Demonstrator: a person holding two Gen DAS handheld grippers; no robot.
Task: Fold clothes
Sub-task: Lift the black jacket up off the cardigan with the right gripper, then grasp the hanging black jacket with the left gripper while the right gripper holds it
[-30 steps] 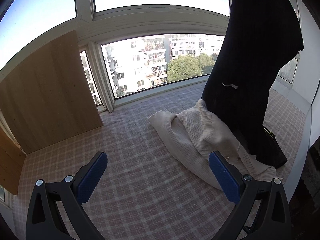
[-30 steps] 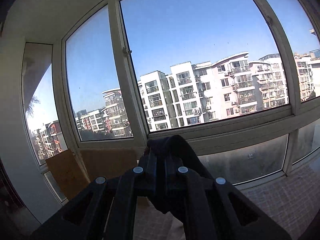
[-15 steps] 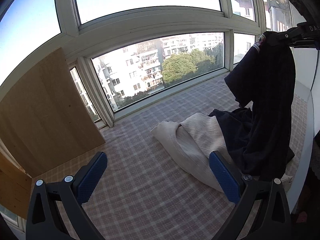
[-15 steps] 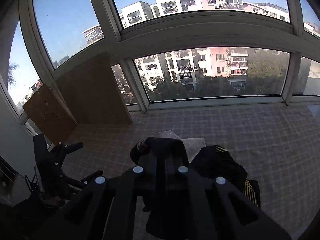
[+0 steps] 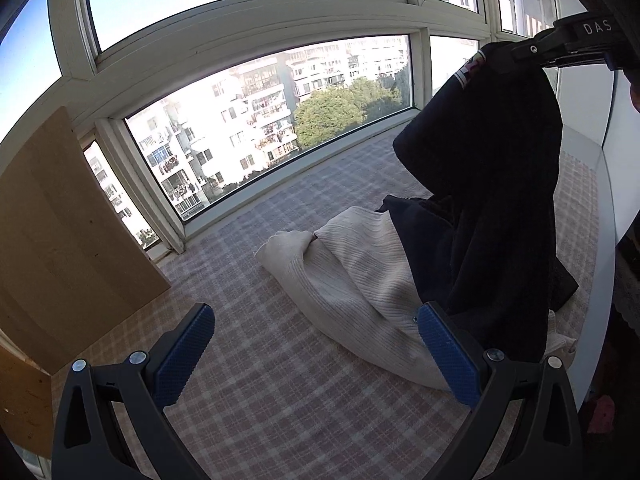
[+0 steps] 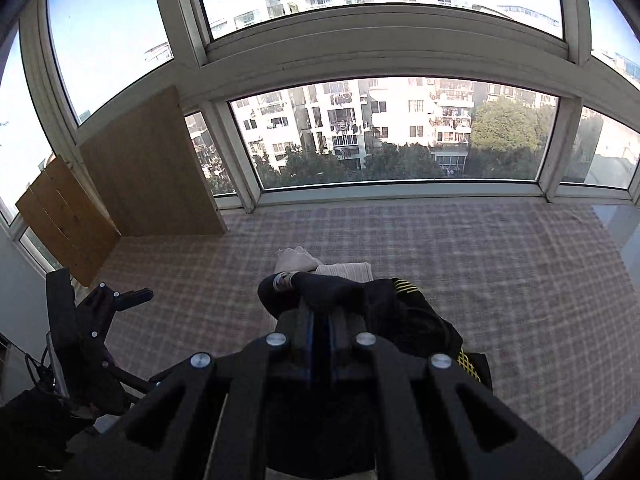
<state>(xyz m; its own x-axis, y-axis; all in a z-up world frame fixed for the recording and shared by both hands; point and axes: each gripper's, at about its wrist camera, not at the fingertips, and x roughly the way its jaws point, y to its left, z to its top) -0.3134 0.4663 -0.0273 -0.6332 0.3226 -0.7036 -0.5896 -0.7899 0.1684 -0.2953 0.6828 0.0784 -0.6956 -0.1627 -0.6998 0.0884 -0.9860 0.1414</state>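
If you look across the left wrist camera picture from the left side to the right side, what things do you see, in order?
Wooden board → left gripper's left finger → cream sweater → dark garment hanging from the right gripper.

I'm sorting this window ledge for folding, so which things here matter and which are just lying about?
For the job:
- dark navy fabric garment, held by the right tool
- cream ribbed knit sweater

Lying about:
- light wooden boards
- checked cloth cover
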